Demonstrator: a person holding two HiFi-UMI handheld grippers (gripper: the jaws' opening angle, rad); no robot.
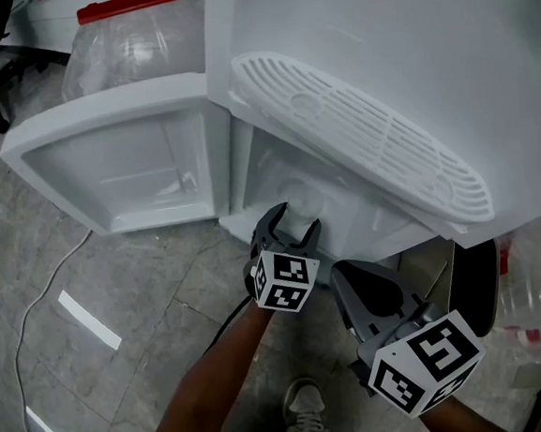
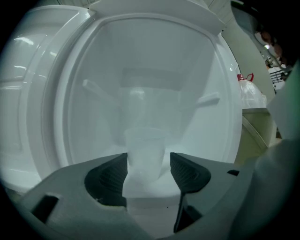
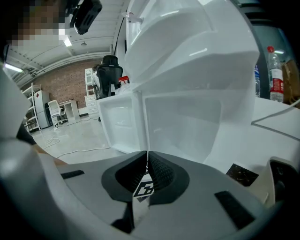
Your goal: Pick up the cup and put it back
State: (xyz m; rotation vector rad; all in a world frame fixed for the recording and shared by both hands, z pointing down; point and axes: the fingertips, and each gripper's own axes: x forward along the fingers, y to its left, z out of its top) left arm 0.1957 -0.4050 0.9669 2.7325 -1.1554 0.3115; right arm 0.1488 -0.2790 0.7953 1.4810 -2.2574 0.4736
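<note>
Right tool (image 3: 144, 159) pressed together; left tool (image 1: 297, 217) spread, cup (image 2: 144, 152) between (thin plastic, centre frame), so a clipping jaw could topple it.

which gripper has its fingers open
The left gripper: its fingers stand apart with the cup between them; on the right gripper they are shut.

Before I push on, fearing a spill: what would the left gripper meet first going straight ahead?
Likely the clear cup, standing in line with the left gripper's open jaws; depth unclear.
</note>
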